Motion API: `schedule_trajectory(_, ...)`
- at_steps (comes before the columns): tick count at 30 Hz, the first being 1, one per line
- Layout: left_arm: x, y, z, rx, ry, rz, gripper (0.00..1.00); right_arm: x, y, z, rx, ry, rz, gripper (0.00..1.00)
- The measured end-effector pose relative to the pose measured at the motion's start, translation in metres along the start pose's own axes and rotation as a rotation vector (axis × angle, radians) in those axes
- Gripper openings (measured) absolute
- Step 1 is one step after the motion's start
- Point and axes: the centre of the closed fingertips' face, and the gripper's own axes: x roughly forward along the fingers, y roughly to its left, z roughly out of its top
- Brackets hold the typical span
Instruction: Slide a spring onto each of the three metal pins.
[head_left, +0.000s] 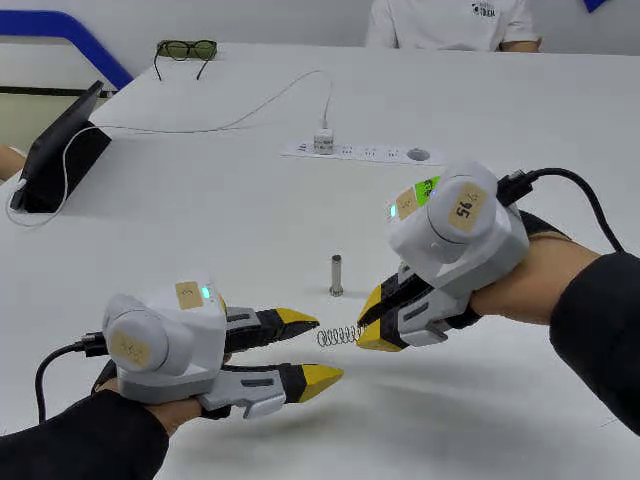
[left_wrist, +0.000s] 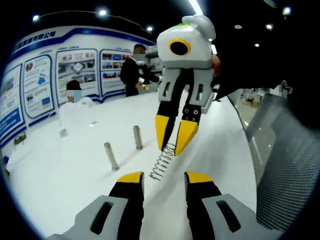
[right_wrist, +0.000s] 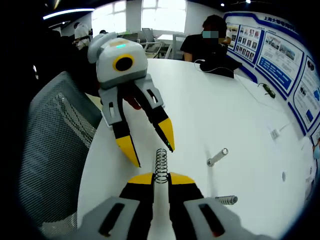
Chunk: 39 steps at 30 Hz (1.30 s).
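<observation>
Head view first: my right gripper is pinched tight on one end of a spring, which sticks out toward 9 o'clock. My left gripper is spread wide and holds nothing, with the spring's free end just beside its upper jaw. A bare pin stands on the table at 12 o'clock from the spring.

Left gripper view: a second pin, already wearing a spring, stands at 10 o'clock.

Right gripper view: the spring runs toward 12 o'clock from my jaws.
</observation>
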Motion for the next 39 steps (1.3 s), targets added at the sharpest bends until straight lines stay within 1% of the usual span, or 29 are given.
schedule_trajectory(5,0.002,-0.004,0.001,0.038,0.000,-0.013,0.27,-0.001,0.004,0.001,-0.006,0.005,0.017,0.12)
schedule_trajectory(8,0.003,-0.005,-0.001,0.064,0.010,-0.018,0.23,-0.001,0.006,0.001,-0.008,0.011,0.024,0.12)
schedule_trajectory(13,0.003,-0.004,-0.003,0.095,0.024,-0.016,0.17,0.000,0.010,0.000,-0.009,0.021,0.040,0.12)
schedule_trajectory(17,0.003,-0.003,-0.005,0.105,0.028,-0.012,0.13,-0.001,0.012,0.004,-0.010,0.016,0.044,0.12)
schedule_trajectory(25,0.002,-0.002,-0.003,0.102,0.024,-0.010,0.12,-0.005,0.012,0.015,-0.016,-0.014,0.041,0.12)
schedule_trajectory(28,0.003,-0.003,-0.002,0.100,0.021,-0.013,0.12,-0.006,0.013,0.020,-0.016,-0.032,0.043,0.12)
schedule_trajectory(32,0.003,-0.004,-0.002,0.095,0.019,-0.016,0.12,-0.007,0.014,0.025,-0.024,-0.043,0.039,0.12)
schedule_trajectory(37,0.003,-0.006,0.000,0.074,0.010,-0.020,0.11,-0.007,0.015,0.033,-0.037,-0.064,0.033,0.12)
schedule_trajectory(39,0.004,-0.007,0.001,0.054,0.005,-0.024,0.11,-0.007,0.016,0.037,-0.043,-0.075,0.030,0.12)
